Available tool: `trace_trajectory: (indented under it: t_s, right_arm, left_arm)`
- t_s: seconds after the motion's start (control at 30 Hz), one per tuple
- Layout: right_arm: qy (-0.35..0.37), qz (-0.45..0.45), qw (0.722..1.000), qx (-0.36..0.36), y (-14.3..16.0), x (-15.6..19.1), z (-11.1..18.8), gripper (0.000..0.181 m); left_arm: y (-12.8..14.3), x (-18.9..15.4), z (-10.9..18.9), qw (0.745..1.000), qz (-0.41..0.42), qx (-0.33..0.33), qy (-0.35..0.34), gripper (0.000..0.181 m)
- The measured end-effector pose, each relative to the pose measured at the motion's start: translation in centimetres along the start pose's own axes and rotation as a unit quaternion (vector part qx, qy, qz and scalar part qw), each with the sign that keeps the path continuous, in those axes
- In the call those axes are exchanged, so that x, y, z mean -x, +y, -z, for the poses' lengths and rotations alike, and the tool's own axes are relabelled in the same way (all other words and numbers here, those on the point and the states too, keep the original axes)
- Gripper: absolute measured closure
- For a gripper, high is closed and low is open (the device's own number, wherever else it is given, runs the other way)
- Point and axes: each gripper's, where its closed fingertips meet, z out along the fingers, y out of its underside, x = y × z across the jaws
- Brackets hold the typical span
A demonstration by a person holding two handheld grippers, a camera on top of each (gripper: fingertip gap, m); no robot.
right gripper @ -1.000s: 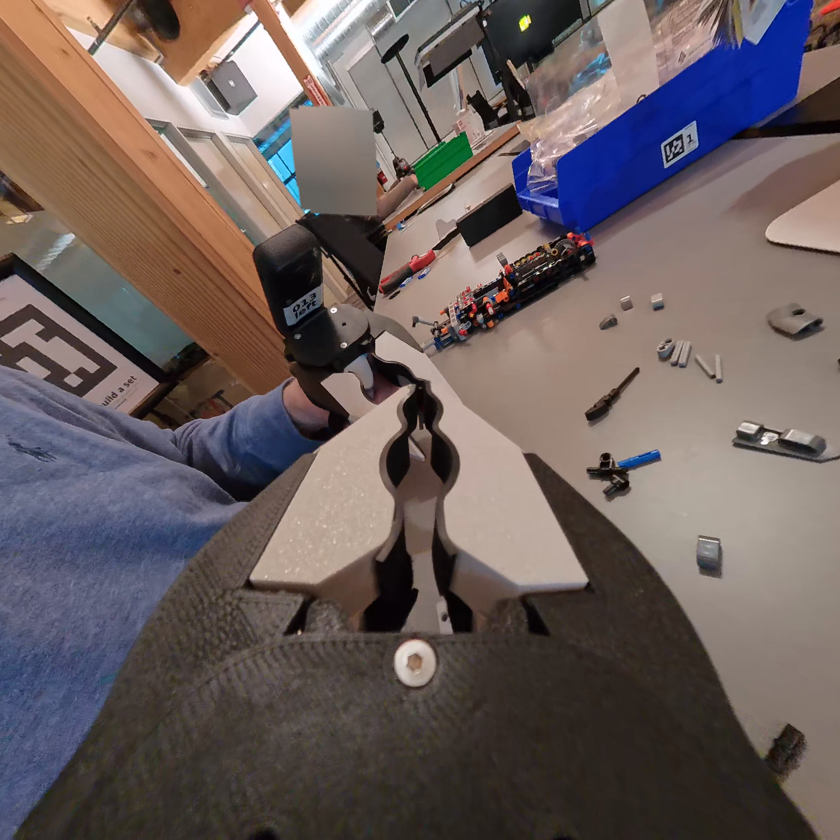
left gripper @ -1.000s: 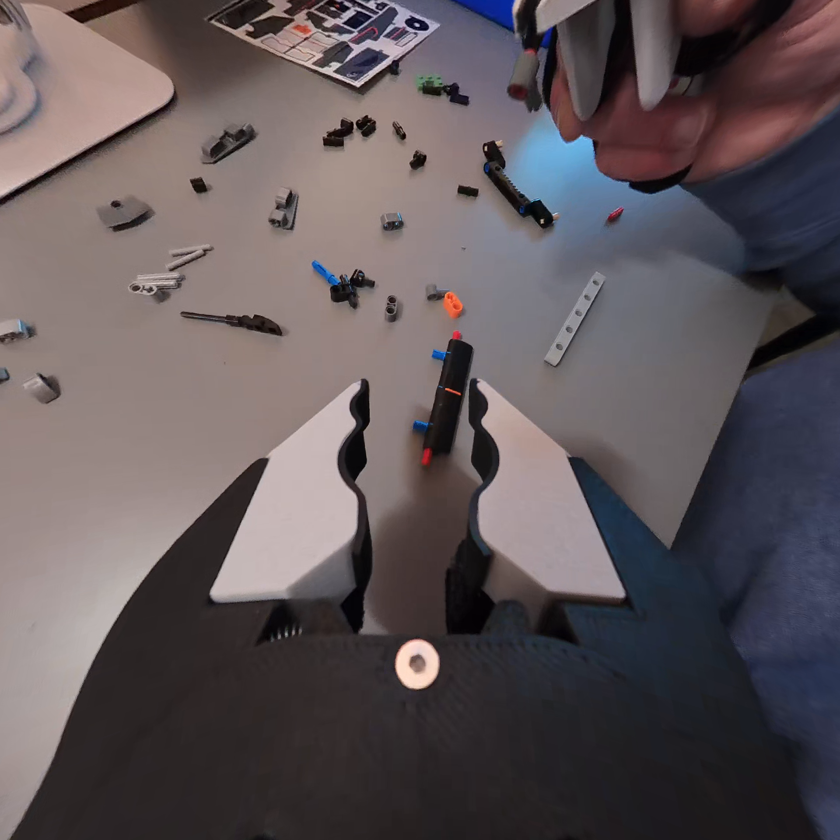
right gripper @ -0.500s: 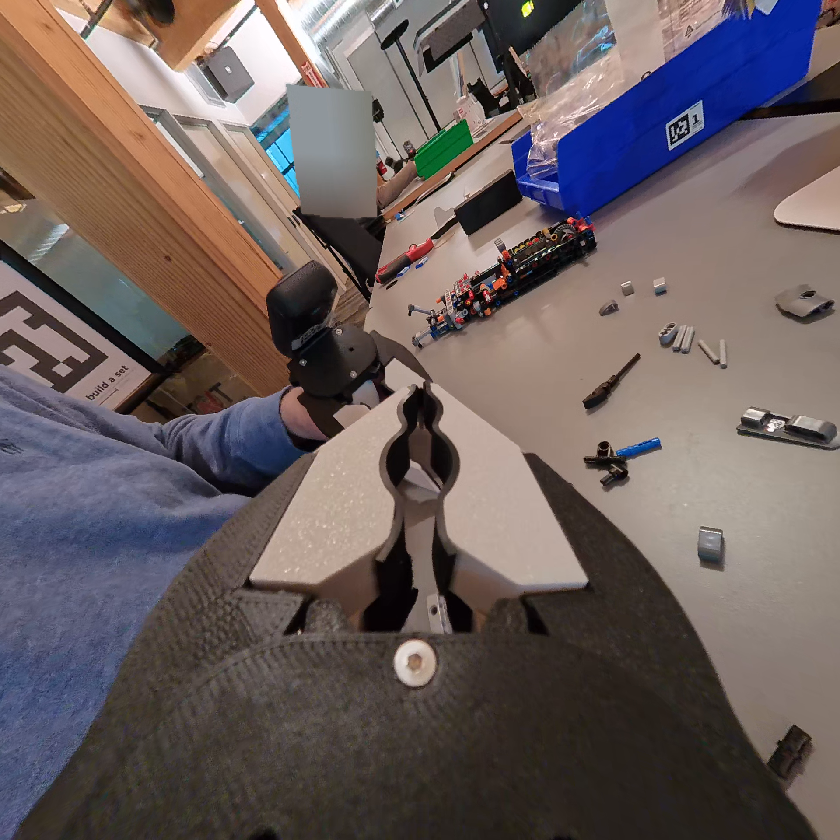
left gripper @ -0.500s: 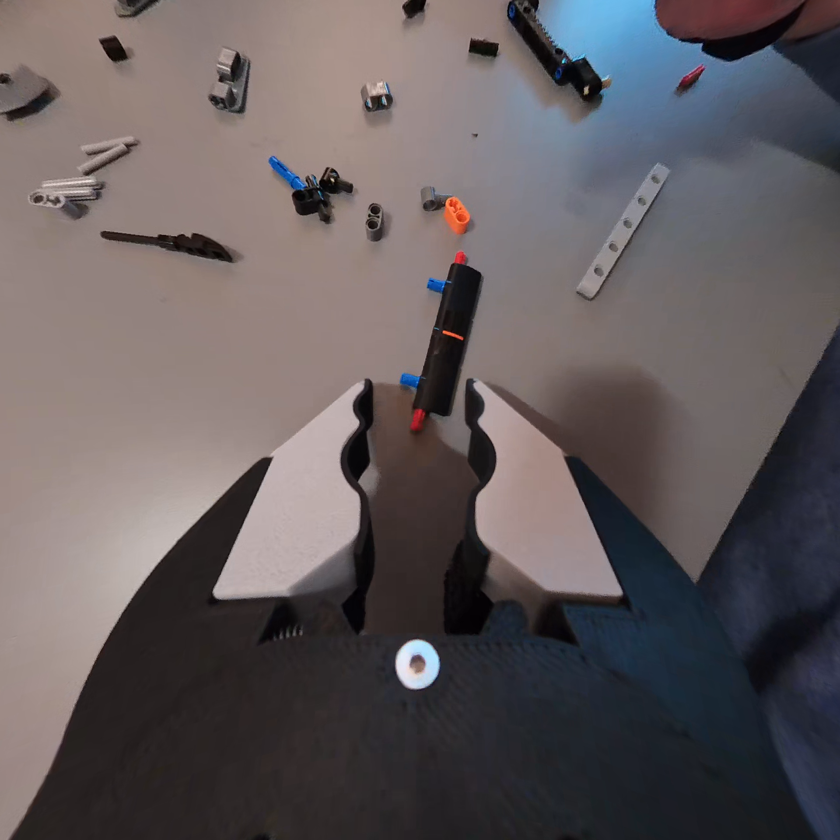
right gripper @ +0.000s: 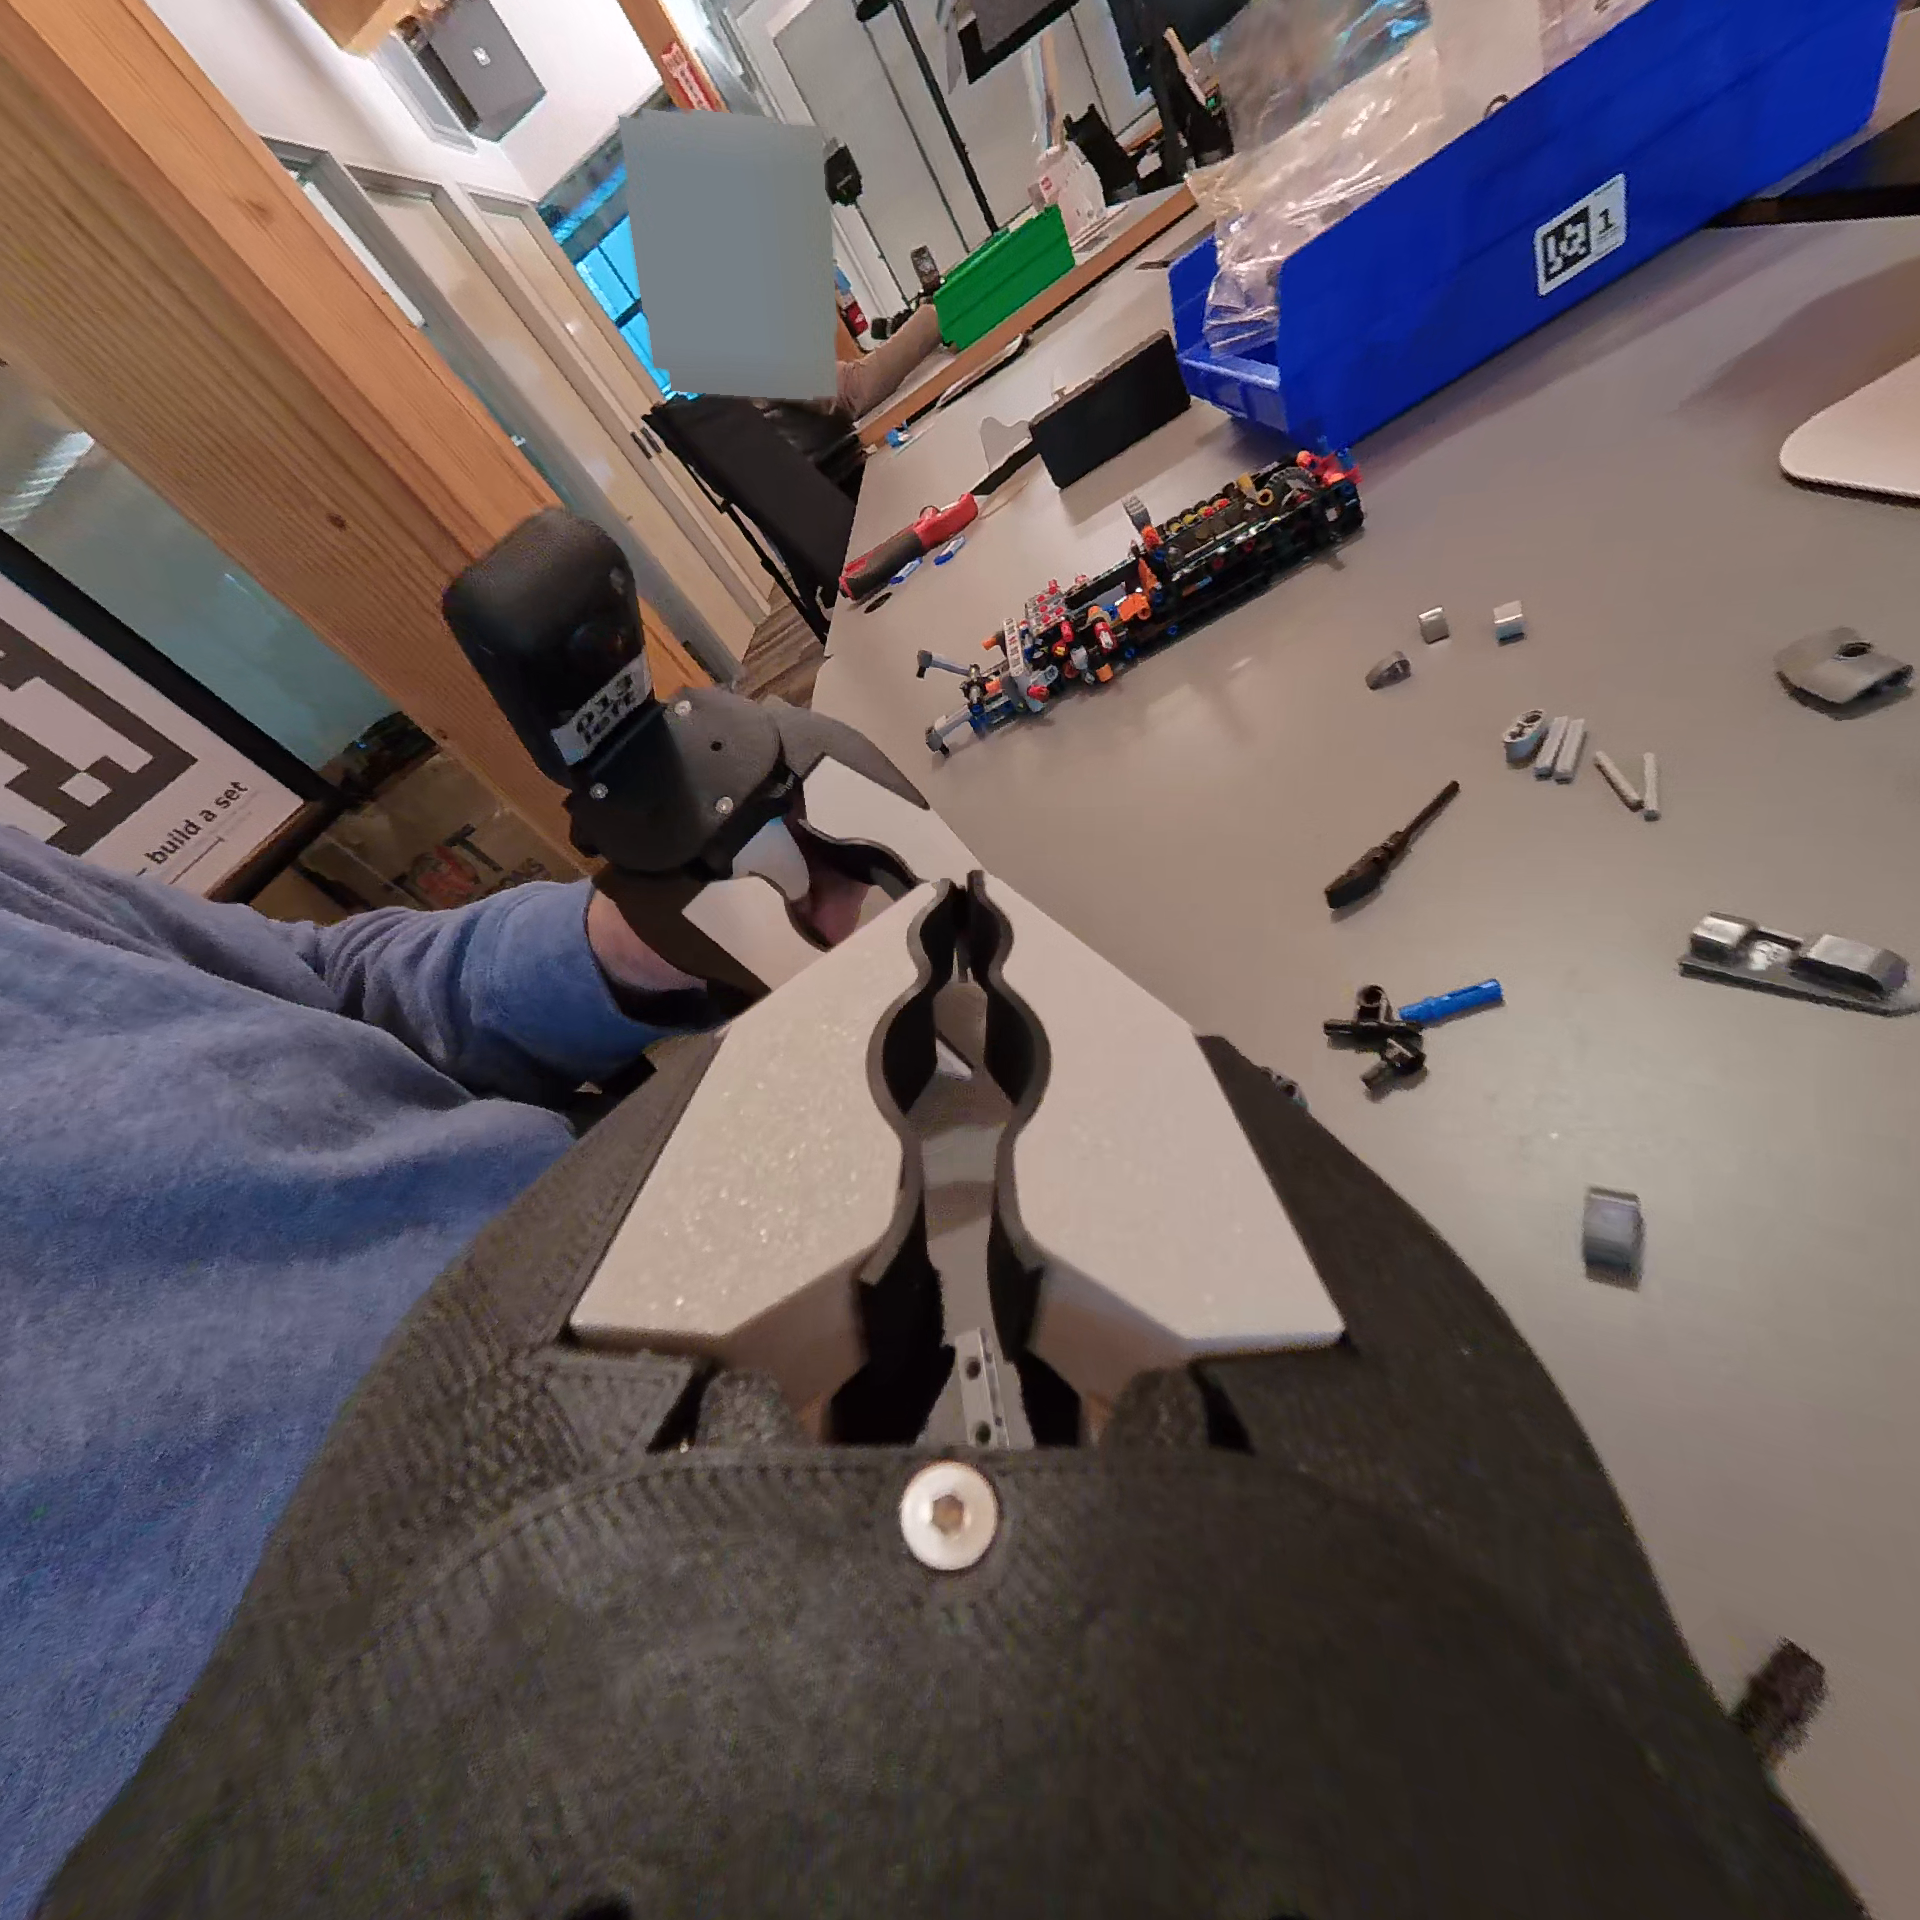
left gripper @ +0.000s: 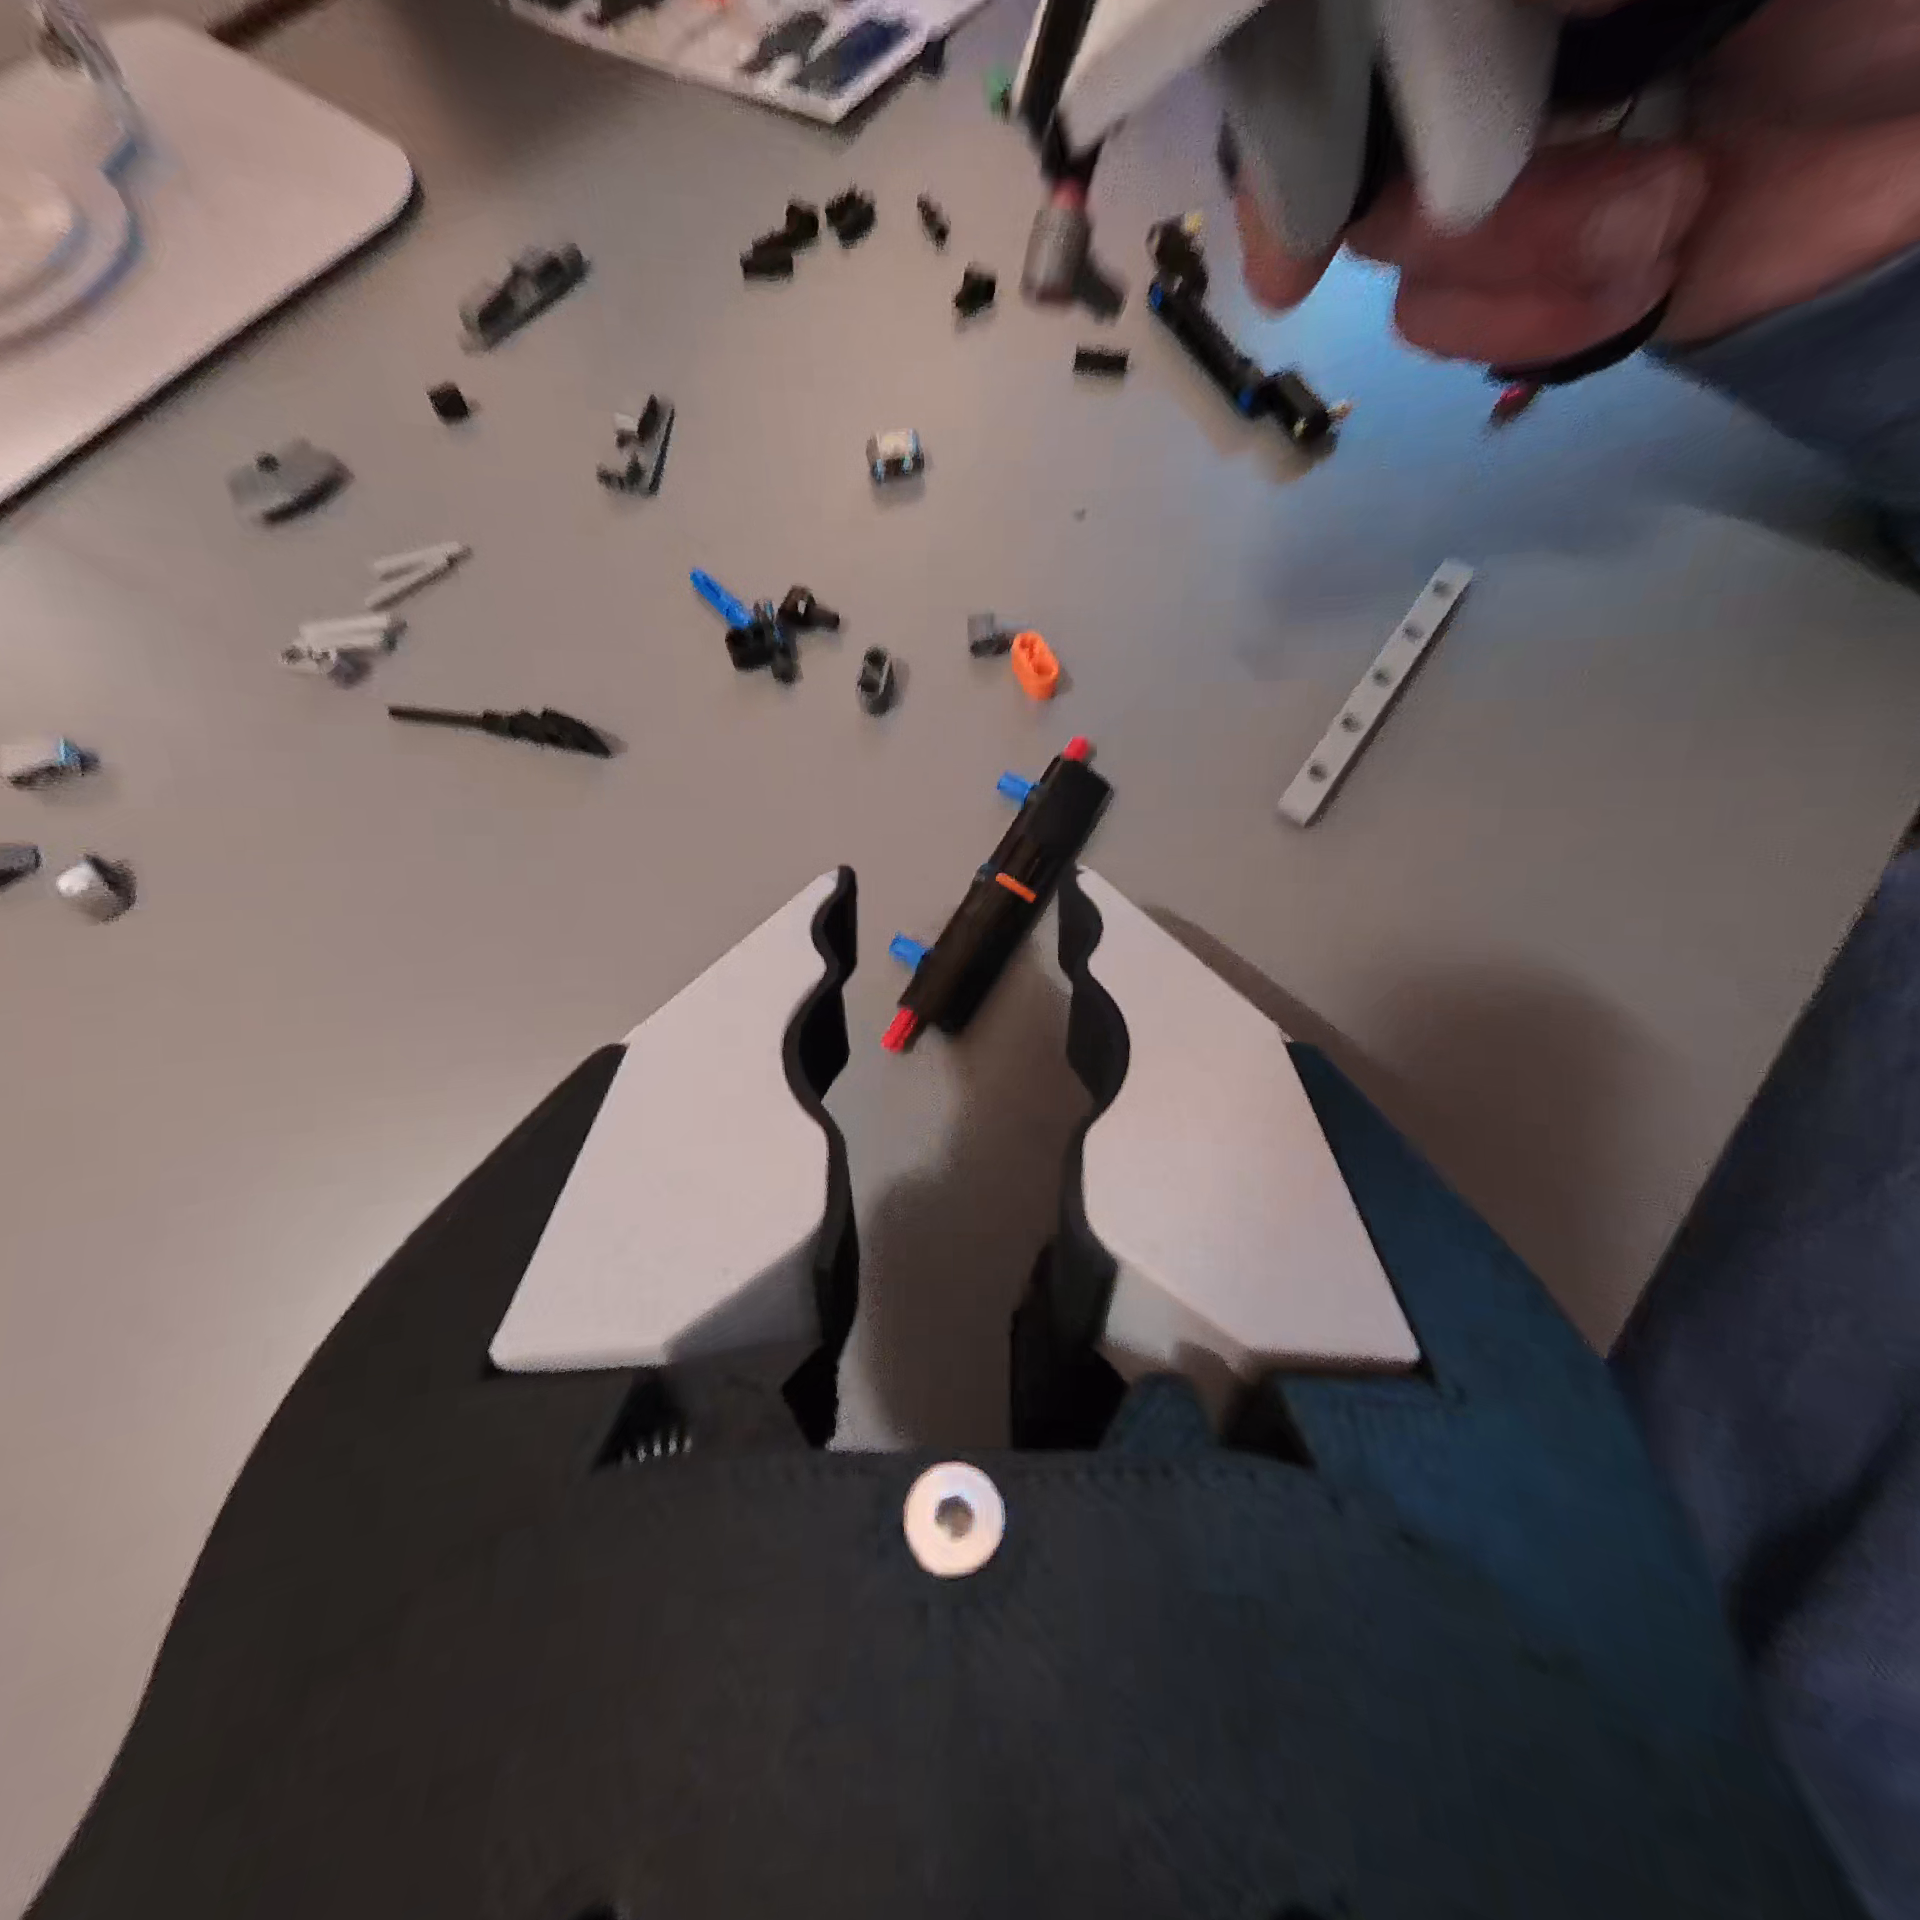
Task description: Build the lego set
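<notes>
Two risks are posed: the black pinned beam [left gripper: 1013, 894], lying askew on the grey table [left gripper: 520, 1039] between the spread left gripper [left gripper: 958, 904], could be skewed or flicked away on closing, while the right gripper [right gripper: 961, 909], pressed together, is seen holding nothing.

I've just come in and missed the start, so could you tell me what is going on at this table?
A person is building a lego set with a handheld gripper in each hand. The left gripper is open around a black rod piece lying on the grey table, not yet clamped. The right gripper is shut and held above the table. Loose small parts lie scattered, and a half-built model sits farther along.
</notes>
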Motion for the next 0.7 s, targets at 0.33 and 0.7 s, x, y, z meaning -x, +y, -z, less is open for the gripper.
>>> trace_trajectory:
  t_s: [0.33, 0.7]
  right_arm:
    - [0.001, 0.012, 1.000, 0.005, -0.1, -0.1, -0.5, 0.181]
    - [0.007, 0.009, 1.000, -0.002, 0.3, -1.1, 0.4, 0.181]
  left_arm:
    - [1.8, 0.1, -1.4, 0.998, -0.014, 0.062, 0.011, 0.138]
    - [2.6, 0.2, -2.1, 0.996, 0.011, 0.088, -0.003, 0.150]
